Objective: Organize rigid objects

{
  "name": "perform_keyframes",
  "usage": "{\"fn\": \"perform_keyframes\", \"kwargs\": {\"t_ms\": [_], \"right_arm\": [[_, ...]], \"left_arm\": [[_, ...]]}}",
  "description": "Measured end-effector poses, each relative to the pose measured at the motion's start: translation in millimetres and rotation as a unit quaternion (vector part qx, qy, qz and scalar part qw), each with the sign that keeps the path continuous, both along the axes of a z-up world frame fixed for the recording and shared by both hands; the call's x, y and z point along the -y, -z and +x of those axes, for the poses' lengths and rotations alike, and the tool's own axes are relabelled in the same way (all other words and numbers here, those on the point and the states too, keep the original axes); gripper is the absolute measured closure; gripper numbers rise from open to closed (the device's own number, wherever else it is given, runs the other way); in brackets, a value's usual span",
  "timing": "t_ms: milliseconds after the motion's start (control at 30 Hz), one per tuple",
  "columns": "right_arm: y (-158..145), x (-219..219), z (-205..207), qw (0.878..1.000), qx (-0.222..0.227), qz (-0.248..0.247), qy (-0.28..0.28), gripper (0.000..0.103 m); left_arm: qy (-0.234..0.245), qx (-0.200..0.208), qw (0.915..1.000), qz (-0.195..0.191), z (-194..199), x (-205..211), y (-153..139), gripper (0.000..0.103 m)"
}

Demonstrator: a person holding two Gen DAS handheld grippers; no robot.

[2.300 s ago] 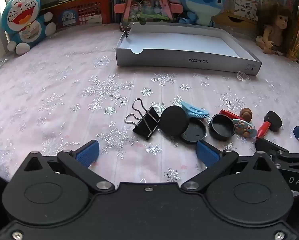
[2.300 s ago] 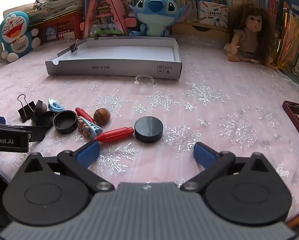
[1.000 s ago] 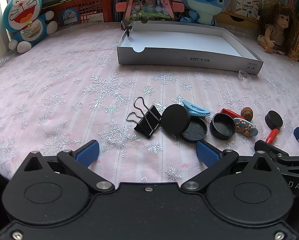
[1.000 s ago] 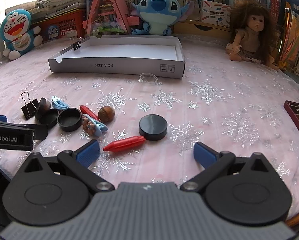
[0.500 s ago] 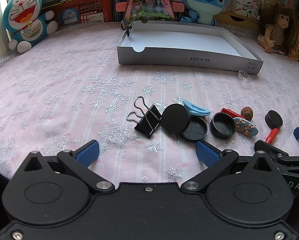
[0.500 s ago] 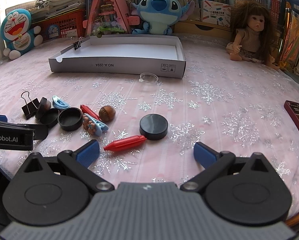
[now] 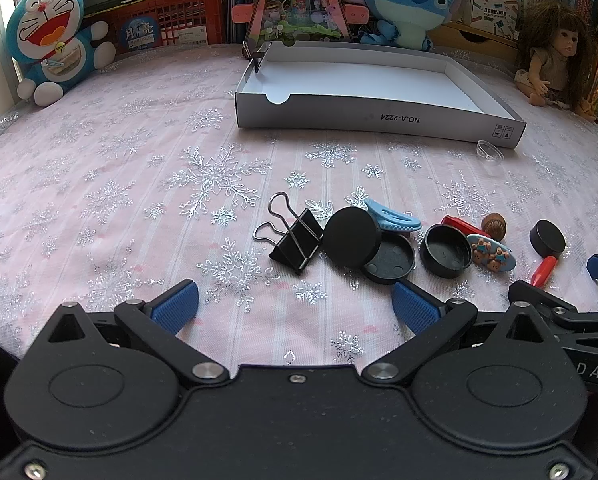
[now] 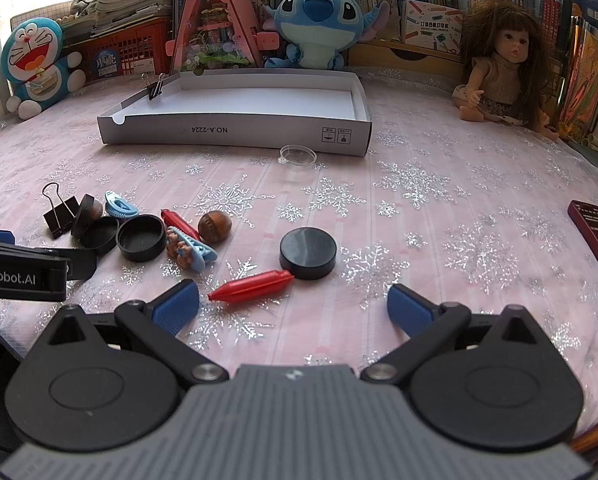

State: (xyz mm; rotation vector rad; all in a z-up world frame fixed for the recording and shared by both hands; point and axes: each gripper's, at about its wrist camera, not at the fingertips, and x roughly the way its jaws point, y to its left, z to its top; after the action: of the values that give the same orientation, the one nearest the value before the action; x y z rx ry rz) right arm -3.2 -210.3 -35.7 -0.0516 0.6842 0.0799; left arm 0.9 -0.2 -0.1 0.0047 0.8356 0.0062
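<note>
Both grippers, left [image 7: 295,306] & right [image 8: 293,306], jaws spread wide, holding nothing. Small items on cloth in front of white tray [image 8: 235,130]: binder clip [image 7: 295,240], 2 black lids, red pen [image 8: 251,286], black puck [image 8: 307,253] nearest right gripper.

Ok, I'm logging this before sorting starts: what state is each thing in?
left hand-held gripper: open, holding nothing
right hand-held gripper: open, holding nothing
white box: open-topped, a small clip on its left wall
black binder clip: on its side, handles out
black lid: tilted, leaning on a flat cap
black cap: hollow side up
black puck: flat, apart
red pen-shaped piece: lying flat
</note>
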Motion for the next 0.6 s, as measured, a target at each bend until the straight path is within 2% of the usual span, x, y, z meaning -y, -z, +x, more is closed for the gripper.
{"fn": "perform_keyframes", "kwargs": {"t_ms": [600], "right_arm": [[0.6,0.3,-2.6,1.000,0.004,0.001,-0.004,0.000]], "left_arm": [[0.001,0.001,1.0000,0.000,0.3,-0.1,0.0,0.000]]}}
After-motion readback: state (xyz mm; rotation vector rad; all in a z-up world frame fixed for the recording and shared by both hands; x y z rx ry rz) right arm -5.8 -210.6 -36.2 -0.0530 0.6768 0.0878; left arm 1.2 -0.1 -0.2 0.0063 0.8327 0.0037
